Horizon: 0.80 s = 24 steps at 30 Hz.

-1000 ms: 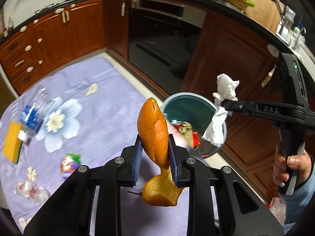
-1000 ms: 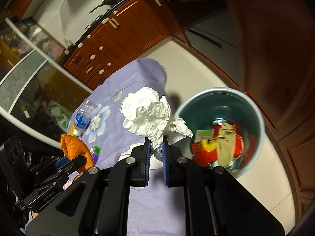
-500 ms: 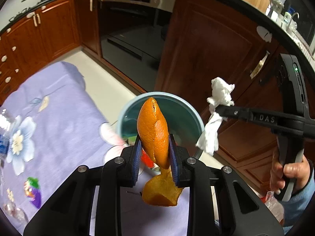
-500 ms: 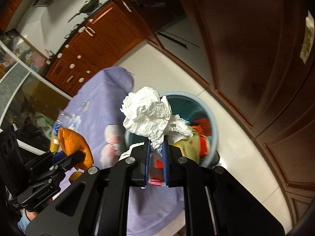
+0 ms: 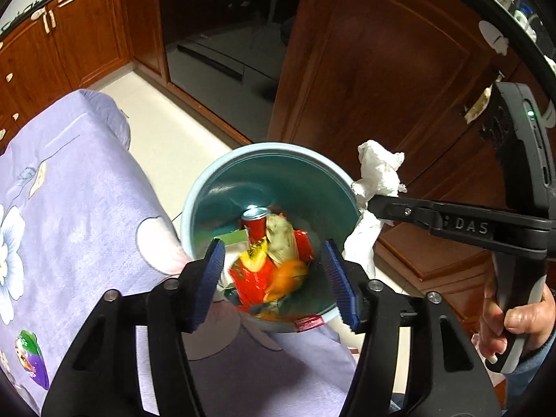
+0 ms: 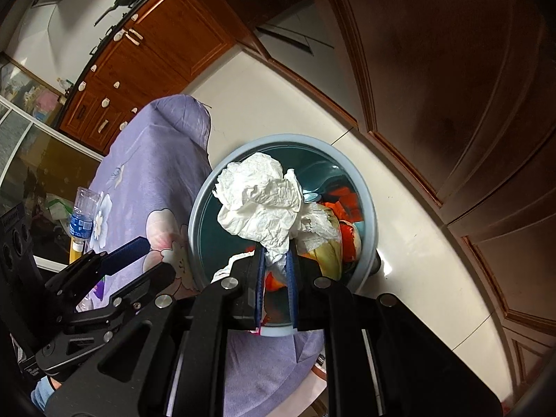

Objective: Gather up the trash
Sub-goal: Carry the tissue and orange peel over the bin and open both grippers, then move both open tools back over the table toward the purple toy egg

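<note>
Left wrist view shows my left tongs [image 5: 274, 274] just spread, nothing between them, the orange peel [image 5: 290, 276] dropped into the bin [image 5: 194, 205] off the table's corner; my right tongs [image 6: 276, 278] pinch the tissue [image 6: 260, 201] above it; I should open them over the middle, clear of the rim.

Pale tiled floor [image 5: 166, 104]; reddish wood cabinets [image 5: 87, 34] with white handles; dark oven front [image 5: 222, 34]; glazed partition [image 6: 21, 132] at left; purple floral cloth [image 5: 69, 208] over surface.

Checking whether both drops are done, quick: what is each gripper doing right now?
Left gripper: open, fingers just spread, nothing between them; orange peel lies in the bin.
Right gripper: closed on the crumpled tissue.
</note>
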Each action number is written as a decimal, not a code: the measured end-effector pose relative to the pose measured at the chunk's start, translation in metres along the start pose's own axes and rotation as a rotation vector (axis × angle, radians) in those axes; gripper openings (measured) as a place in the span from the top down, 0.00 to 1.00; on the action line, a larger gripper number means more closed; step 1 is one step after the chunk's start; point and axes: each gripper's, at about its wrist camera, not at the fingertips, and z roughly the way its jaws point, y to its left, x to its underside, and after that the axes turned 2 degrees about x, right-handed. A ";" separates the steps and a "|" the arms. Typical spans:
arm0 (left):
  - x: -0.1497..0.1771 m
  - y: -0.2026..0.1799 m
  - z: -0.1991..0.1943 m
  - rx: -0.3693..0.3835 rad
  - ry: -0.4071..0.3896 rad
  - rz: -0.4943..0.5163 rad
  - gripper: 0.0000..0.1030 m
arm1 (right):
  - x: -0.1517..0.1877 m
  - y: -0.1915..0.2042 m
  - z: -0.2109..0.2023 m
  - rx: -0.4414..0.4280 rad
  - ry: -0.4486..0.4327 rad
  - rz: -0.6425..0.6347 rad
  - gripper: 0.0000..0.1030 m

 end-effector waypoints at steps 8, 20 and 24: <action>0.009 0.029 -0.014 -0.017 -0.033 -0.061 0.16 | -0.002 0.009 0.021 -0.003 0.048 0.006 0.45; 0.020 0.047 -0.040 -0.014 -0.064 -0.121 0.07 | 0.007 0.011 0.019 0.030 0.080 0.062 0.24; 0.029 0.051 -0.053 -0.018 -0.077 -0.128 0.07 | 0.011 0.025 0.010 0.029 0.061 0.046 0.24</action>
